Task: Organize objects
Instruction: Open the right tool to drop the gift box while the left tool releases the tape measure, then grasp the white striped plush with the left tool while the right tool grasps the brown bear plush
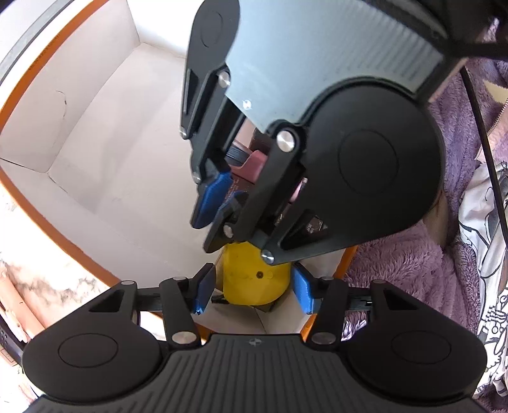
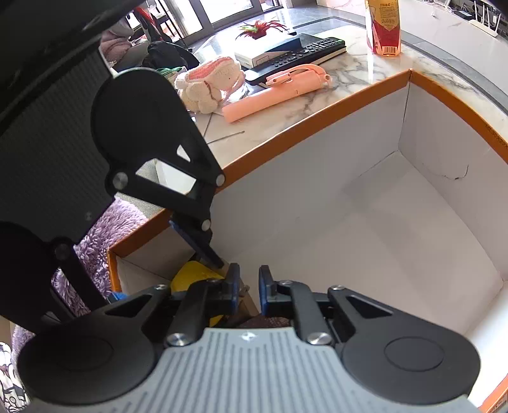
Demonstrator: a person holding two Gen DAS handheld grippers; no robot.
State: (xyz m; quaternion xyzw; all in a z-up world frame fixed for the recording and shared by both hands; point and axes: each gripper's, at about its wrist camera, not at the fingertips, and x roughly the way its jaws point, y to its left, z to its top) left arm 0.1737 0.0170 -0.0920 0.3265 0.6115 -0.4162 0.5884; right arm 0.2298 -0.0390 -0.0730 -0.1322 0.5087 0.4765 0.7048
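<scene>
A white box with an orange rim (image 2: 285,135) stands on a marble table, and both grippers reach down into one of its corners. A yellow rounded object (image 1: 254,279) lies in that corner. My left gripper (image 1: 252,292) is open, its blue fingers on either side of the yellow object with a gap at each side. Just beyond it, my right gripper (image 2: 249,286) is shut to a narrow slit, and I see nothing clearly held in it. Under the right gripper's fingers (image 1: 214,190) lies a maroon and pink item (image 1: 252,165), partly hidden.
The box floor (image 2: 397,222) is bare and white beyond the corner. On the marble top lie a pink stick (image 2: 276,92), a crocheted pouch (image 2: 209,82), a black remote (image 2: 298,50) and a bottle (image 2: 382,25). A purple fluffy blanket (image 1: 412,270) borders the box.
</scene>
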